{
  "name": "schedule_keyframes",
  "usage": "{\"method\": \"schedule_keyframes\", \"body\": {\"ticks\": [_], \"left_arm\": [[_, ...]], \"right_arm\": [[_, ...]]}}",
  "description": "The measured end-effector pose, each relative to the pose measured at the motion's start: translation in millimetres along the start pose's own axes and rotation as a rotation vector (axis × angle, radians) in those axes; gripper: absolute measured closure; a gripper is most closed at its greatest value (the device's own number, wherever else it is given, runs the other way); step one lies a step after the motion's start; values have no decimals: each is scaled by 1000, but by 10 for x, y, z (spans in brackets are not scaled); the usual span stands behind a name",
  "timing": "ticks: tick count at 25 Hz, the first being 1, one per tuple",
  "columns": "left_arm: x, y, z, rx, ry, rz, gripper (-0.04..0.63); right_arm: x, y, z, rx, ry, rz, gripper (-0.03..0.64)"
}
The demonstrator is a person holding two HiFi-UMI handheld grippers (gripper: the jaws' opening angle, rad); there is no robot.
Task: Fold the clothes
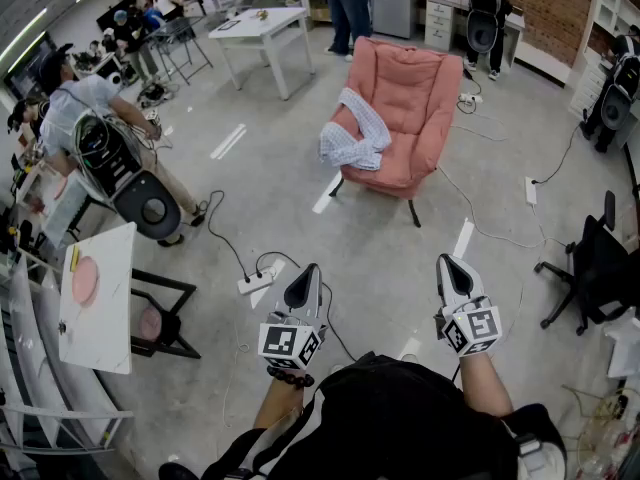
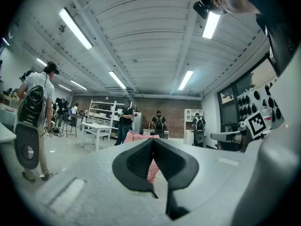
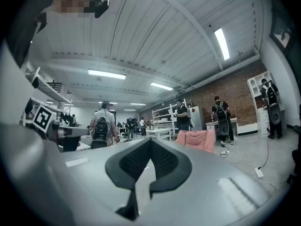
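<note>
A pink armchair (image 1: 415,98) stands on the grey concrete floor (image 1: 300,198), and a pale checked shirt (image 1: 355,133) lies crumpled over its seat and one armrest. Near the chair, a white power strip (image 1: 256,281) and a thin cable (image 1: 480,223) lie on the floor.

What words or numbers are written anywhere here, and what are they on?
No readable text anywhere.
Cube on the left gripper: black-and-white square pattern, no letters.
Cube on the right gripper: the same.
Wall picture: too blurred to read.
</note>
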State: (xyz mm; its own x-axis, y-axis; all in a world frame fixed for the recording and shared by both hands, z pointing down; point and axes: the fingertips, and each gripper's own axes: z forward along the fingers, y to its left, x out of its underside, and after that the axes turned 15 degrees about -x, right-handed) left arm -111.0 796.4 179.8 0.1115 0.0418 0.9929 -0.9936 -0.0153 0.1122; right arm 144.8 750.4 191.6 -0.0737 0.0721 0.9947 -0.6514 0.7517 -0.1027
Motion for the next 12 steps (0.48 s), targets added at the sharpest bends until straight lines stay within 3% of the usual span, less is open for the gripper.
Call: {"method": "schedule_keyframes", "body": {"ticks": [12], "left_arm": [[-49,256,-122,28,8,1,594]], "right_arm": [[57,265,123,6,-6,19,612]]}}
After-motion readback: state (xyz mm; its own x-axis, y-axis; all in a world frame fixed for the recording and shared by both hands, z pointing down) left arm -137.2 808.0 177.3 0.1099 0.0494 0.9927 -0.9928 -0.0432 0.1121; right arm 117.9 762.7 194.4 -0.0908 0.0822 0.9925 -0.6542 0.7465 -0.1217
